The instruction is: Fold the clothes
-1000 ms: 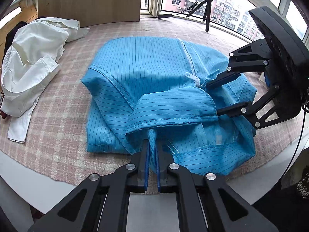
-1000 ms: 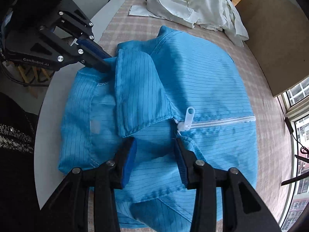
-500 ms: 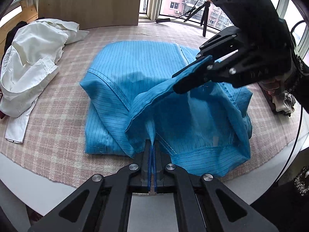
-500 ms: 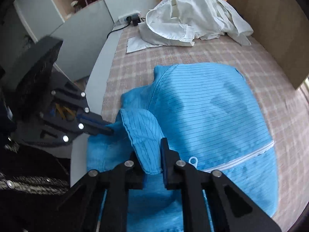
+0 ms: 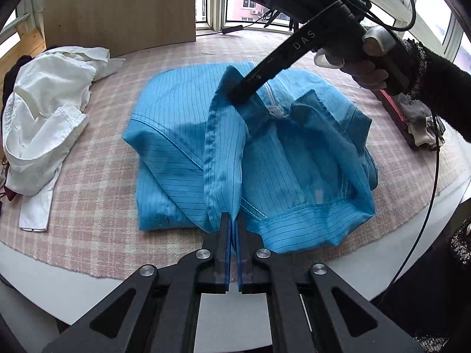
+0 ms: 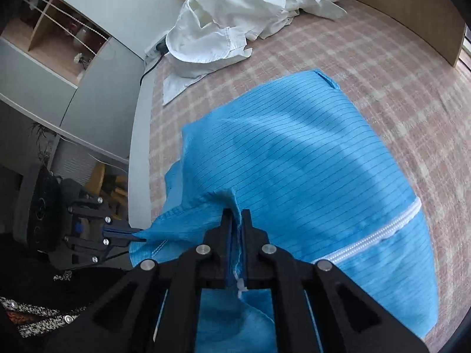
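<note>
The blue jacket [image 5: 182, 135] lies on the checked cloth [image 5: 97, 206] covering the counter, its white zipper [image 6: 379, 235] partly visible. The left gripper [image 5: 232, 226] has its jaws pressed together on the jacket's near hem. The right gripper [image 6: 237, 220] pinches a raised fold, apparently beside the zipper's end. A white shirt [image 5: 44, 111] sits crumpled well apart.

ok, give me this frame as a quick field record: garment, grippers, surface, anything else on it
garment: blue striped jacket, zipper closed, partly folded
left gripper: shut on collar edge, near side
right gripper: shut on the same collar, lifted above the jacket
surface: pink checked cloth over a white table
other: crumpled white shirt, to the left in the left wrist view
</note>
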Demonstrator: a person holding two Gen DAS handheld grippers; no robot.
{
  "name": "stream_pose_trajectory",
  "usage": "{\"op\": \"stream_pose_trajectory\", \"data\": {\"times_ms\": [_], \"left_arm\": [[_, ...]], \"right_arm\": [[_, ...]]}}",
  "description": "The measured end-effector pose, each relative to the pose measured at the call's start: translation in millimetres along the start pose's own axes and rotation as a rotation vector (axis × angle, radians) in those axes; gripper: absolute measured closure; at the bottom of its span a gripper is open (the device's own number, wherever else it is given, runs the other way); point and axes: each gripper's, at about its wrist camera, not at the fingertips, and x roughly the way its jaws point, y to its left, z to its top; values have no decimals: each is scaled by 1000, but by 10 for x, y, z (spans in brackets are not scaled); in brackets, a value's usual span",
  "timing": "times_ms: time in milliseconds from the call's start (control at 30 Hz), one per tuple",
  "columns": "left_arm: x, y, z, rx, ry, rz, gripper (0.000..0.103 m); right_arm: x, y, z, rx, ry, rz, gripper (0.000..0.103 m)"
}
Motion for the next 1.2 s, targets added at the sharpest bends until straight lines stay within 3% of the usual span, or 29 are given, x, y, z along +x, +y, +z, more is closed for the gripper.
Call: {"op": "stream_pose_trajectory", "data": {"times_ms": [133, 233, 300, 333, 400, 467, 567, 667, 733, 867, 933, 1067, 1167, 1200], "left_arm": [[116, -112, 138, 94, -25, 29, 81], [365, -159, 187, 159, 26, 22, 102], [385, -129, 167, 163, 40, 2, 103], [365, -111, 159, 163, 39, -1, 103], [280, -67, 171, 158, 34, -1, 102], [196, -20, 215, 151, 23, 9, 102], [112, 15, 299, 151, -2, 8, 101], [129, -12, 333, 174, 0, 4, 102], [148, -45, 289, 188, 16, -13, 102], [180, -65, 206, 192, 36, -16, 102], [170, -42, 196, 184, 35, -17, 102], [158, -15, 218, 178, 31, -22, 102], [186, -6, 217, 183, 46, -31, 102], [175, 0, 199, 183, 58, -37, 101]], "right_arm": [[-15, -20, -80, 0, 19, 31, 89], [74, -59, -135, 16, 63, 80, 89], [110, -89, -156, 16, 73, 54, 89], [87, -148, -153, 36, 56, 1, 89], [-41, -266, -162, 97, 11, -59, 89], [-243, -188, -182, 63, -82, -160, 88], [-367, 92, -194, -18, -151, -106, 87], [-220, 331, -134, -99, -144, -47, 87], [-17, 337, -55, -103, -115, -93, 87], [204, -1, 18, -33, -64, -305, 87], [17, 10, -65, -29, -125, -317, 87], [-344, 257, -247, -62, -250, -230, 87], [-231, 364, -333, -70, -226, -179, 87], [-84, 331, -364, -57, -166, -203, 87]]}}
